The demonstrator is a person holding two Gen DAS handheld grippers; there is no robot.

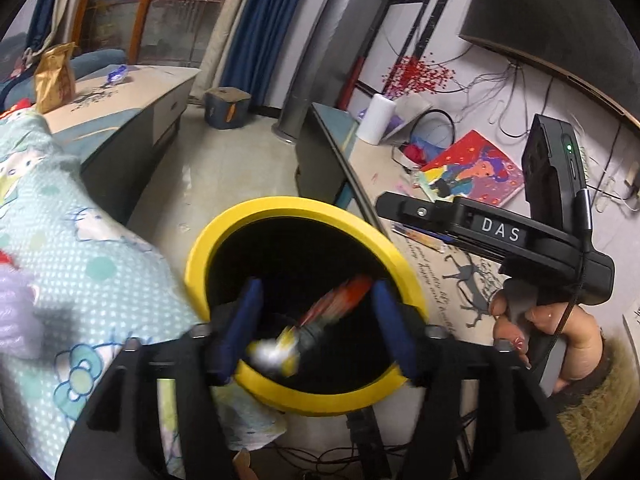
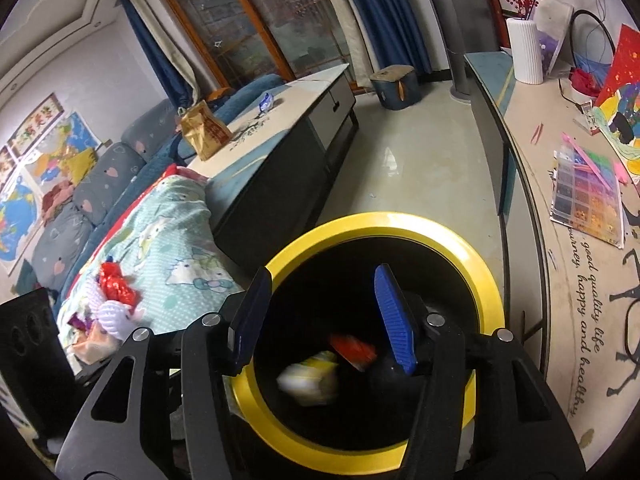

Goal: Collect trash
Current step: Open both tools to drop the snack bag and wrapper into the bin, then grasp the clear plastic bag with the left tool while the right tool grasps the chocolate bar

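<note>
The wrapper (image 1: 320, 320), red and white with a yellow end, is a streak of blur in the mouth of the yellow-rimmed bin (image 1: 248, 216), its long axis slanting from the near left up to the far right, between the blue pads of the left gripper (image 1: 318, 326) but touched by neither; those tongs stand spread with nothing pinched. In the right wrist view two blurred scraps, a white-and-yellow one (image 2: 310, 378) and a red one (image 2: 354, 350), lie lower in the bin's dark well, below the right gripper (image 2: 326, 320), whose jaws are likewise apart and empty. So both tools sit straight over the opening, and the trash lies down and ahead of each. The next pick probably lies to the left: a red crumpled wrapper (image 2: 116, 284) on the patterned blanket (image 2: 172, 220), nearer the left hand's side.
</note>
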